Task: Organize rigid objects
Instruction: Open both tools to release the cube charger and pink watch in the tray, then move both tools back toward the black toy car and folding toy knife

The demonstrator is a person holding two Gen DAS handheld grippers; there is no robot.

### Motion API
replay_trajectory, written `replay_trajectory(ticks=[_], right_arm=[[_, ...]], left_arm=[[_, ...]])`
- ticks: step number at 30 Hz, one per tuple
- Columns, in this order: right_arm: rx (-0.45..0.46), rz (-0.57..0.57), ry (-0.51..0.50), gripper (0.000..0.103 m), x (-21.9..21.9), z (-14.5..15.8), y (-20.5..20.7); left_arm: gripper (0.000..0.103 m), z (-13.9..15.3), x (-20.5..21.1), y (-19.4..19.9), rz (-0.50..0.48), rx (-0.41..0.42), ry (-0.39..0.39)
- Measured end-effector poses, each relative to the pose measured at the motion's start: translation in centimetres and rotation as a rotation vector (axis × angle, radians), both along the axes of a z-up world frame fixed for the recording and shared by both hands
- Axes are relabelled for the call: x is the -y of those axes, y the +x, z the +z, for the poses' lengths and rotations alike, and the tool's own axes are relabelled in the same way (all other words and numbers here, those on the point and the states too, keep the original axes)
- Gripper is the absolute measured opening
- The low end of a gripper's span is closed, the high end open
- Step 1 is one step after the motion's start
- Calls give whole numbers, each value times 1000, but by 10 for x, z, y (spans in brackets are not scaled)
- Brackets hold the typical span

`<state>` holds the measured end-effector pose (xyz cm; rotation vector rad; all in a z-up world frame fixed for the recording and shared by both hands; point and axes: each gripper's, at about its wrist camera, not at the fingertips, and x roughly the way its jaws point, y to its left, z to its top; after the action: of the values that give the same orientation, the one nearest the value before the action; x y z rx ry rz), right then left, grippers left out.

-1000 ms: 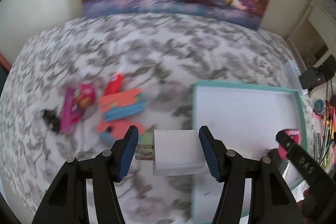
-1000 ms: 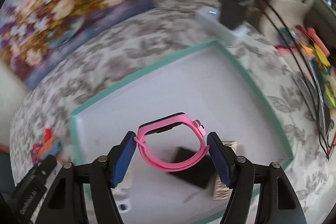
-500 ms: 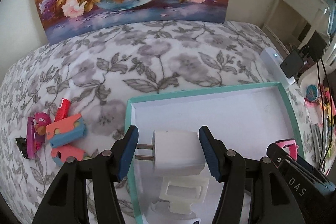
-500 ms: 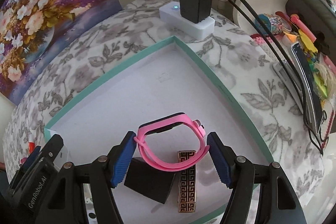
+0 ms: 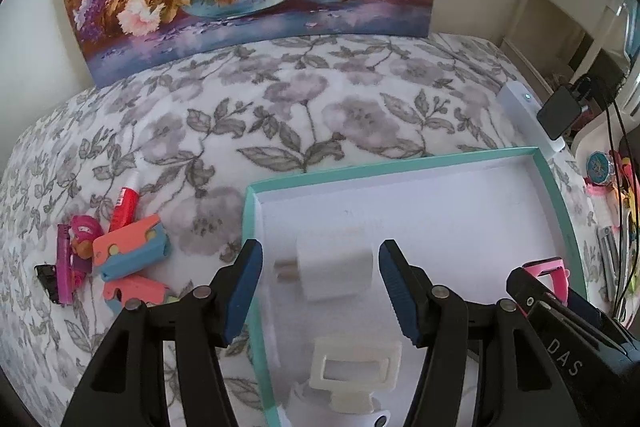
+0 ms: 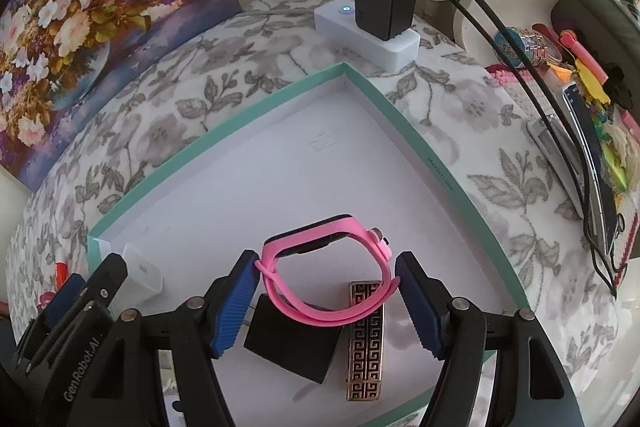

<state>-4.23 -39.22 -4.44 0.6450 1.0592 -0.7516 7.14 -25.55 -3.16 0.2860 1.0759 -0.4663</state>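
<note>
My left gripper [image 5: 320,249] hangs over the left end of the teal-rimmed tray [image 5: 249,227]. Its jaws are open. A white charger plug [image 5: 336,271] lies on the tray floor below them, with a small gap to each pad. In the right wrist view the plug [image 6: 142,273] rests on the floor just past a left finger [image 6: 108,275]. My right gripper [image 6: 327,259] is shut on a pink watch [image 6: 320,307] and holds it by the band above the tray. Under the watch lie a black block [image 6: 292,343] and a gold patterned bar [image 6: 364,343].
A white clip [image 5: 356,371] lies in the tray near its front. Orange, blue, red and pink toys [image 5: 128,251] are piled on the flowered cloth left of the tray. Behind the tray's far corner, a white power strip [image 6: 400,51] holds a black charger [image 6: 384,3] with cables. Clutter lines the right edge.
My left gripper moved right, from beside the toy pile to over the tray. The plug, pinched between the pads before, now lies lower and apart from them. The right gripper still holds the watch.
</note>
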Motion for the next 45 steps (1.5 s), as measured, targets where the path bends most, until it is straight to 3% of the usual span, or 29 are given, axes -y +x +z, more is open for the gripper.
replay_trajectory(ticks=[3, 6, 10, 14, 19, 28, 36, 45], right_arm=[[2, 0, 2, 73, 0, 2, 0], [2, 4, 2, 75, 0, 4, -1], [0, 5, -13, 84, -1, 9, -1], [1, 7, -42, 102, -4, 16, 0], [0, 25, -68, 103, -13, 23, 4], [6, 93, -92, 103, -37, 34, 17], [29, 164, -129, 103, -69, 49, 32], [39, 292, -135, 103, -125, 53, 61]], left_arm=[[63, 3, -7, 4, 28, -7, 0], [72, 9, -17, 10, 65, -18, -12], [78, 16, -31, 15, 109, -29, -24], [86, 19, -43, 21, 146, -39, -28], [92, 16, -70, 31, 224, -75, -29], [92, 11, -127, 46, 374, -127, -7], [92, 28, -185, 49, 483, -91, 26], [92, 41, -253, 54, 614, -74, 7]])
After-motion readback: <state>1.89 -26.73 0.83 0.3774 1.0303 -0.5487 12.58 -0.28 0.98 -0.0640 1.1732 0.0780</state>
